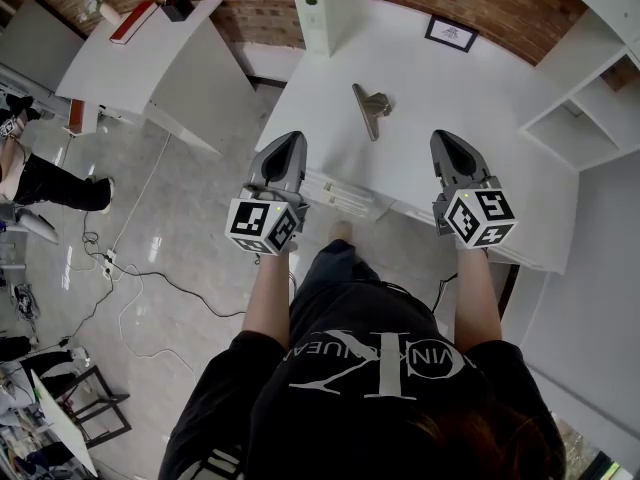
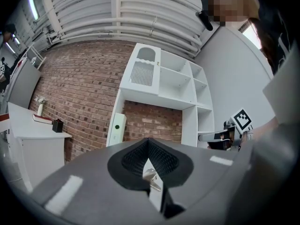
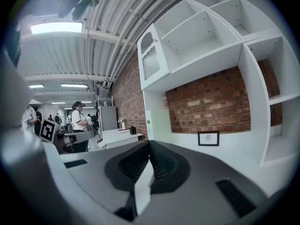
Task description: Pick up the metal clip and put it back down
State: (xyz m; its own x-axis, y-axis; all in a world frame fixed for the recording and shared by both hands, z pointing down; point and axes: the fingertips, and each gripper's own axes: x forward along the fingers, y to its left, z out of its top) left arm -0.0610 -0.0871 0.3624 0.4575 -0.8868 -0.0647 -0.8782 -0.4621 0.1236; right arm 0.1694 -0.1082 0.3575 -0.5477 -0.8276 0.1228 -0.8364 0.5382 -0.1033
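Observation:
The metal clip [image 1: 372, 108] lies on the white table [image 1: 480, 98], its handles pointing toward me. My left gripper [image 1: 293, 136] hovers at the table's front edge, to the left of and nearer than the clip, with its jaws shut and empty. To the right of the clip and equally near, my right gripper [image 1: 443, 135] is also shut on nothing. In the left gripper view the ribbed pads of the left gripper [image 2: 148, 140] meet at the tip. The right gripper view shows the right gripper [image 3: 149, 143] the same way, its pads together. Neither touches the clip.
A white shelf unit [image 1: 590, 78] stands along the table's right side, and a white post [image 1: 320, 8] rises at the back. A small framed picture [image 1: 451, 33] leans against the brick wall. A second white table [image 1: 150, 63] stands left; cables [image 1: 140, 278] lie on the floor.

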